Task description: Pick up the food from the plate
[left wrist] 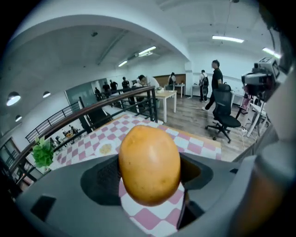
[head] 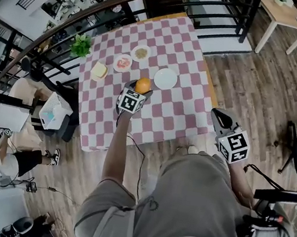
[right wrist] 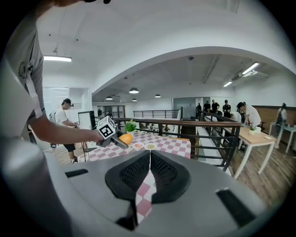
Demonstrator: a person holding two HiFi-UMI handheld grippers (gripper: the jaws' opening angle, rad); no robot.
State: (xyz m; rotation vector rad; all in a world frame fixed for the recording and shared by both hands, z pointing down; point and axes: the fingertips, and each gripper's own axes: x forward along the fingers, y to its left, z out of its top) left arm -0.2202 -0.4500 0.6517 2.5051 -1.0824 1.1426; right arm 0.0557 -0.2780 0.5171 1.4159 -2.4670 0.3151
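The left gripper (head: 140, 92) reaches over the middle of the bench (head: 96, 135), which is covered by a pink-and-white checked cloth (head: 176, 42). Its jaws stand fairly wide apart and are clamped on an orange-yellow fruit (left wrist: 149, 164). In the left gripper view the smooth oval fruit fills the gap from one ridged pad to the other, and checked cloth shows beneath it. From the head view the fruit sits at the tip of that gripper, just beside an empty white plate (head: 165, 78) and on its left. Further along the bench lie a small plate of reddish food (head: 122, 62) and another of pale beige food (head: 141, 53). A yellow block (head: 99, 71) sits near the left edge, and a green plant (head: 81, 46) is at the far left corner. The right gripper (right wrist: 149, 171) is held off the bench, past its near right corner and above the wooden floor (head: 253, 86). Its jaws are closed together with only a thin slit between the pads and nothing in them. In its own view the left gripper and the fruit appear small in the distance over the cloth. A dark railing (head: 231, 11) with a brown handrail curves round the far side of the bench, and a light wooden table (head: 285, 17) stands beyond it.
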